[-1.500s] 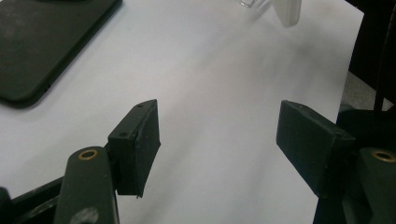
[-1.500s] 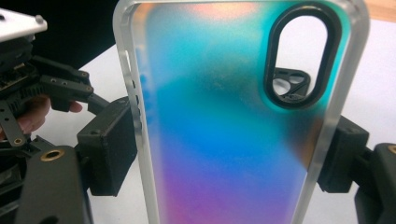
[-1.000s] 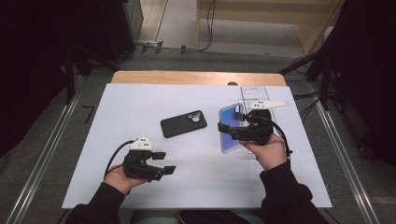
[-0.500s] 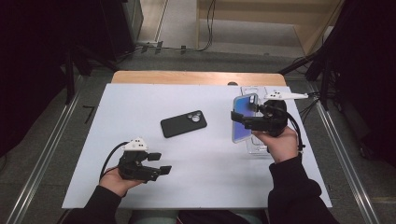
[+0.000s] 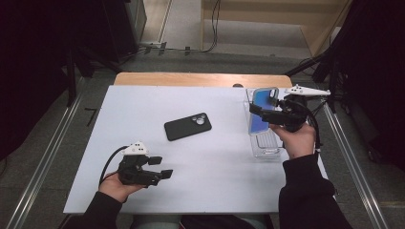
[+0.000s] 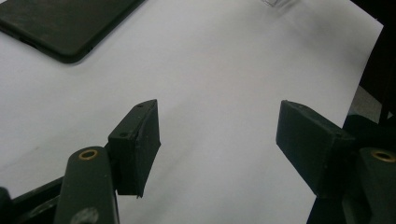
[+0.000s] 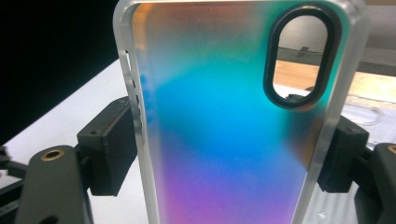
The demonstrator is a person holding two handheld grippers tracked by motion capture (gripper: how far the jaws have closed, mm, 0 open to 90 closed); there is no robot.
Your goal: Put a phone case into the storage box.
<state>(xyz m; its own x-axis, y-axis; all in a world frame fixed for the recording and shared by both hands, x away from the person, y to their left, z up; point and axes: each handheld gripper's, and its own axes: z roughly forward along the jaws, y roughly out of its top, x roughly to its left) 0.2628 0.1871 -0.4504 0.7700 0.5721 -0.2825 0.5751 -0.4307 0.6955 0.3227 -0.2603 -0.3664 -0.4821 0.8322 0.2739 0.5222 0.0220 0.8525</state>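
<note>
The right gripper (image 5: 261, 110) had the iridescent phone case (image 5: 260, 114) pinched across its width, both pads pressed on the clear side rails, as the right gripper view made plain (image 7: 224, 154). The case stood upright, camera cutout (image 7: 299, 56) at the top, lifted above the clear plastic tray (image 5: 265, 145) at the table's right edge. Whether it was being brought out of that tray or set into it, the pictures alone did not settle; I'd judge it was out and bound for the phone.

The black phone (image 5: 187, 126) lay flat near the middle of the white table (image 5: 143, 105), camera side up, untouched and well apart from both grippers. Over on the near left, the left gripper (image 5: 162, 168) rested low by the table's front edge, jaws spread wide with nothing between them but bare tabletop, a corner of the phone showing beyond them (image 6: 60, 23).

So the pick of the case looked done. Left to do, by my reading: carry the case across, bring the phone up, and seat one in the other. None of that had begun.
</note>
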